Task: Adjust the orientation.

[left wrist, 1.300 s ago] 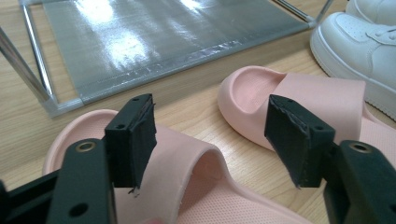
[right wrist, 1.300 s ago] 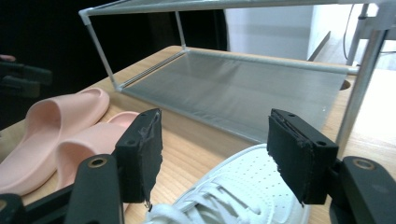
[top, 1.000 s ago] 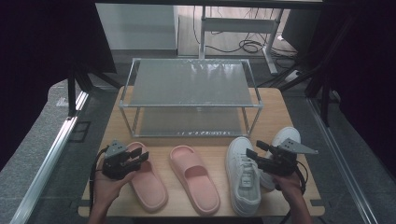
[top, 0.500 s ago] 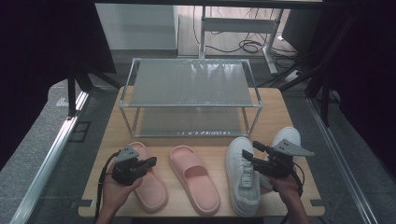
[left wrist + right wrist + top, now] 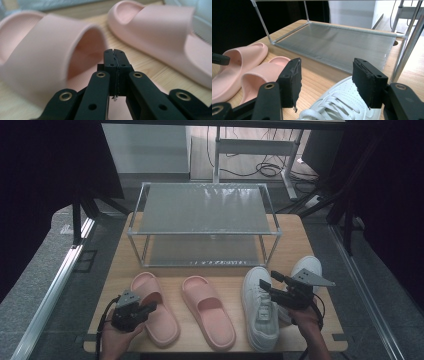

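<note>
At the lower left of the high view our left gripper (image 5: 148, 309) sits over the heel end of the left pink slipper (image 5: 155, 307), which lies on the wooden table (image 5: 220, 265) in front of the wire shoe rack (image 5: 202, 222). In the left gripper view the jaws have just been closing and now meet pad to pad with nothing between them; the slipper's strap (image 5: 45, 55) arches just left of the tips, unheld. We judge this the approach to picking up that slipper, and the grip has missed or not begun: the next move calls for opening the jaws and setting one inside the strap's mouth and one outside before pressing.

Moving right, the second pink slipper (image 5: 210, 310) lies just beside the first, so there is little room to swing sideways. Further right, our right gripper (image 5: 267, 289) hovers above the white sneaker (image 5: 260, 312) with its jaws spread wide and empty, laces (image 5: 342, 105) below the gap. A second sneaker (image 5: 307, 267) lies partly behind that hand.

The near table edge is close to both hands. Open room lies ahead, on the rack's lower shelf (image 5: 337, 47) and its top.
</note>
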`<act>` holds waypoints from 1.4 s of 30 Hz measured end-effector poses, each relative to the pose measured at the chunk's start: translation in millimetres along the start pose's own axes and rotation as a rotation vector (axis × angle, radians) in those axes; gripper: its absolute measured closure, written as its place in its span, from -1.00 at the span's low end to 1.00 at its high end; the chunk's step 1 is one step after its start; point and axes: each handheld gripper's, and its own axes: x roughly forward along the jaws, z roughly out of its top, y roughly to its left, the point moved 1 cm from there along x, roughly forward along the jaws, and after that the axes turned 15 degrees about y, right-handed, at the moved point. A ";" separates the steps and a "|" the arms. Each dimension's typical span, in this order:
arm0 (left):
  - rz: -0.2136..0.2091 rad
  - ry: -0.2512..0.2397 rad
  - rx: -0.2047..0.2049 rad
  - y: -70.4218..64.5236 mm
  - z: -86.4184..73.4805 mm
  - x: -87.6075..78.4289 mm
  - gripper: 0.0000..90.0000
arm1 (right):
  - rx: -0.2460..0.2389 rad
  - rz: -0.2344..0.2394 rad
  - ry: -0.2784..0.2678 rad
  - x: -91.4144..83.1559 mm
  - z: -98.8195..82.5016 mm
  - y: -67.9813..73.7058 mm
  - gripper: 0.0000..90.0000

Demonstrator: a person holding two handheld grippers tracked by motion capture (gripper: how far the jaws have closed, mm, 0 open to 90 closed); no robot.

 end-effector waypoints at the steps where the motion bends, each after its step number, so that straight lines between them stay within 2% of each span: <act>1: 0.003 0.002 -0.007 4.1 -4.3 -1.3 1.00 | 0.001 -0.001 0.005 1.5 -0.8 0.5 -0.09; 8: 0.006 0.002 -0.019 15.2 -11.2 -2.6 1.00 | 0.004 -0.007 0.021 5.9 -3.8 0.3 -0.09; 18: -0.003 0.010 -0.007 29.6 -14.1 -6.0 0.99 | 0.015 -0.025 0.025 2.5 -7.6 -0.5 -0.09; 26: 0.011 0.026 0.003 42.8 -20.3 -13.6 0.99 | 0.022 -0.038 0.030 1.3 -10.4 -3.4 -0.09; 29: 0.017 0.034 -0.012 53.3 -22.8 -17.5 0.97 | 0.026 -0.040 0.036 2.2 -11.6 -4.2 -0.09; 32: 0.005 0.034 -0.023 57.5 -23.9 -19.4 0.97 | 0.024 -0.042 0.039 2.9 -11.9 -4.2 -0.09; 33: -0.009 0.028 -0.006 55.3 -24.5 -22.7 0.97 | 0.025 -0.042 0.041 3.5 -12.2 -4.3 -0.09; 36: -0.011 0.014 0.011 50.4 -24.0 -29.0 0.96 | 0.024 -0.044 0.042 4.0 -12.4 -4.5 -0.09; 37: -0.012 -0.024 0.019 46.9 -22.5 -39.2 0.97 | 0.026 -0.045 0.043 4.4 -12.6 -4.4 -0.09; 38: -0.012 -0.024 0.019 46.9 -22.5 -39.2 0.98 | 0.026 -0.045 0.045 4.6 -12.7 -4.2 -0.09; 40: 0.005 -0.059 0.018 47.3 -19.7 -49.4 0.98 | 0.025 -0.046 0.045 4.8 -12.8 -4.0 -0.09; 41: 0.028 -0.076 0.004 52.7 -15.4 -56.1 0.98 | 0.026 -0.043 0.045 5.0 -13.0 -3.8 -0.09; 42: 0.028 -0.076 0.004 52.7 -15.4 -56.1 0.98 | 0.026 -0.043 0.045 5.0 -13.0 -3.8 -0.09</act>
